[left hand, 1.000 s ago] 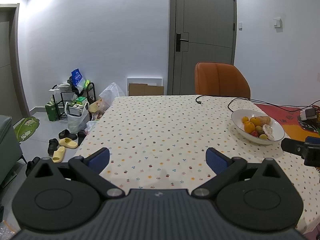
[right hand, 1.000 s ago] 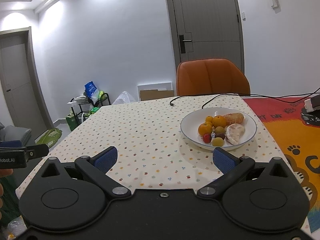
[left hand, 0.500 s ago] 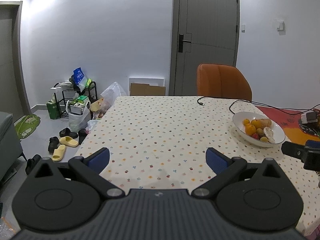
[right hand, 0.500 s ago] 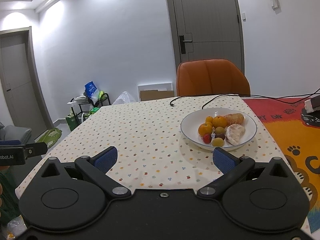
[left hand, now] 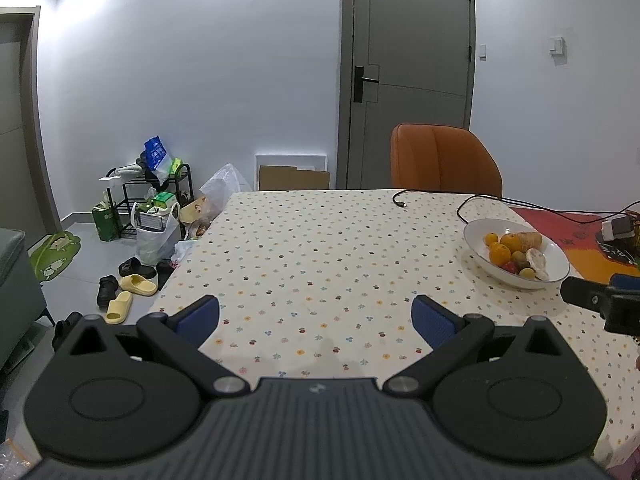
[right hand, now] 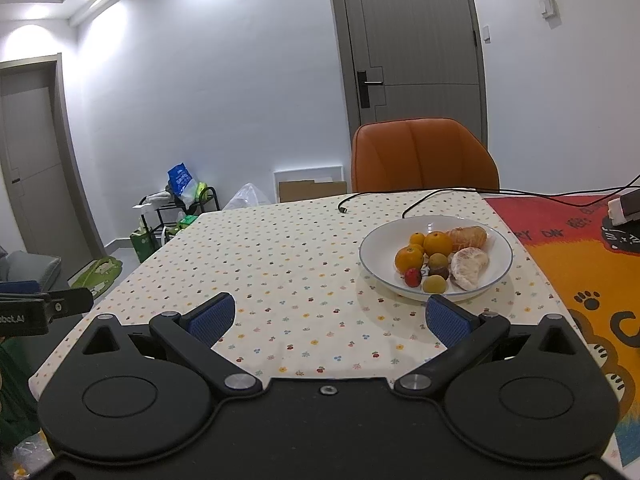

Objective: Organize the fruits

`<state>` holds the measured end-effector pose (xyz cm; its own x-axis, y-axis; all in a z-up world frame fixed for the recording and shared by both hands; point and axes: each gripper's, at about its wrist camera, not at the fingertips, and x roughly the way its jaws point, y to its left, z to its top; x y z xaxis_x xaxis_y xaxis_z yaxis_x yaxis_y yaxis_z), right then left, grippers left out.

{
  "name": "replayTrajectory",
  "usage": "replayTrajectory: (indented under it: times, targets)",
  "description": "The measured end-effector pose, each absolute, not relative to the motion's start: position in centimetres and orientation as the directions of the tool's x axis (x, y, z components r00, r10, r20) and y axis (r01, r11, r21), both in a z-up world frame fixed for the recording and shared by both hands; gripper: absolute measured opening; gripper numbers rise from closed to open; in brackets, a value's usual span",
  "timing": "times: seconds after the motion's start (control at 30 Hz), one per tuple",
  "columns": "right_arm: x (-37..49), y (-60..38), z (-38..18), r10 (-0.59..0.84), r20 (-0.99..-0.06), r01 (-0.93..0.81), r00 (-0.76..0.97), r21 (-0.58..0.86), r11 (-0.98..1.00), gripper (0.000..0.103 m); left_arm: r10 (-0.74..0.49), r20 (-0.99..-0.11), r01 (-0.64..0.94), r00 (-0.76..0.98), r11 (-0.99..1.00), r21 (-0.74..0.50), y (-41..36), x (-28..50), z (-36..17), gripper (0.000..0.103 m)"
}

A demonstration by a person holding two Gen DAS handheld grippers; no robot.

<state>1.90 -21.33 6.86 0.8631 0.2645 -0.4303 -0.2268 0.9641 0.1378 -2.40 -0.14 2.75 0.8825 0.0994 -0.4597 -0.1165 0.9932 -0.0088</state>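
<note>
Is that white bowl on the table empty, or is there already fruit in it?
It holds fruit. The white bowl contains several oranges, a peeled citrus, a small red fruit and other small ones, all inside its rim.

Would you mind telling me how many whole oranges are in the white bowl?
3: one small at the back left, one beside it, one front left of the bowl. Others may be hidden.

The left gripper (left hand: pixel 316 316) is held wide open, empty, over the dotted tablecloth (left hand: pixel 320 248) at lower centre. A fruit-filled bowl (left hand: pixel 478 250) is seen at right, the right gripper (left hand: pixel 600 304) just below it.
</note>
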Motion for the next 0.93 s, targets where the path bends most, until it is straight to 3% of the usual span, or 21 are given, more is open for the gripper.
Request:
replayTrajectory:
  times: [0.93]
  targets:
    - [2.5, -21.47, 6.0, 0.208, -0.461, -0.174, 0.863, 0.115, 0.978, 0.103, 0.095, -0.463, -0.105, 0.882, 0.994, 0.005, -0.39, -2.55, 2.57, 0.101]
